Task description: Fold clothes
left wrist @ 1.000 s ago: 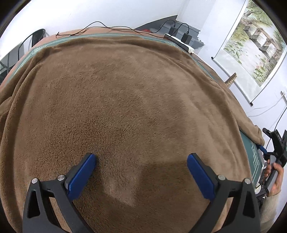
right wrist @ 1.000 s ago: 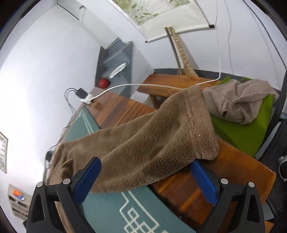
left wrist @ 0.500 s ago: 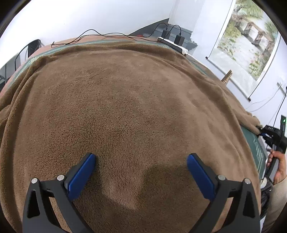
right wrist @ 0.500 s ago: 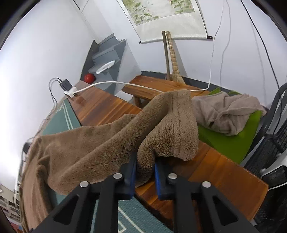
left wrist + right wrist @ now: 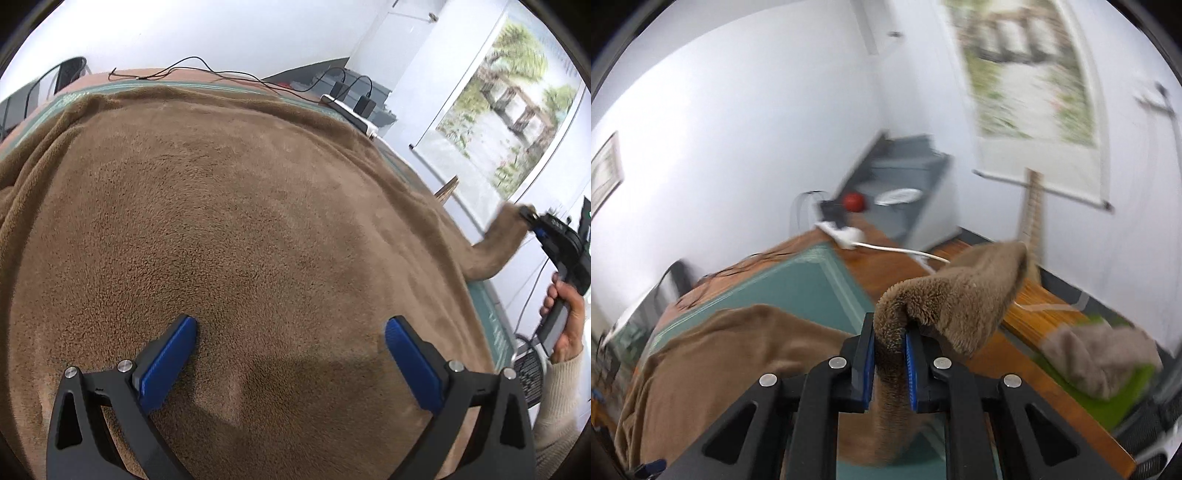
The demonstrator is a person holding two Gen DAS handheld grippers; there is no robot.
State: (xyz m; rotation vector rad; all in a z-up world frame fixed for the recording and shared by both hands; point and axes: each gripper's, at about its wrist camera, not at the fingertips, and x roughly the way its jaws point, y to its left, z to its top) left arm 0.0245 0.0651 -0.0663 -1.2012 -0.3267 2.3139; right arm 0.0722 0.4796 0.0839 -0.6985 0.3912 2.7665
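Two risks flagged, left to right. Saw left tongs (image 5: 290, 325) released, pads spread wide just over the brown fleece garment (image 5: 258, 221), pinching nothing; could not tell touching or not. Judged the spread body unanchored, so likely to drag or bunch across the desk (image 5: 1027, 373) under a pull from the far side. Saw right tongs (image 5: 890, 334) clenched on one corner of that garment, corner lifted off the teal mat (image 5: 812, 280), rest lying flat over mat and desk. Flagged a thin bite on thick pile: could slip out mid-fold, dropping the corner short and leaving a crooked fold. Also flagged the white cable (image 5: 897, 251) and power strip (image 5: 351, 114) near the far hem: could snag or get swept along on a long carry. Found the right wrist view blurred, so left grip depth unsettled.

Counted: two tongs; one hand (image 5: 565, 321) in view, on the right tongs' handle; one brown fleece garment; one desk, one teal mat; one power strip with two black plugs (image 5: 364, 105); one white cable; one red ball (image 5: 854, 201); one wall scroll (image 5: 509, 122); one paler garment (image 5: 1100, 354) heaped on one green cushion (image 5: 1126, 391), well apart at far right.
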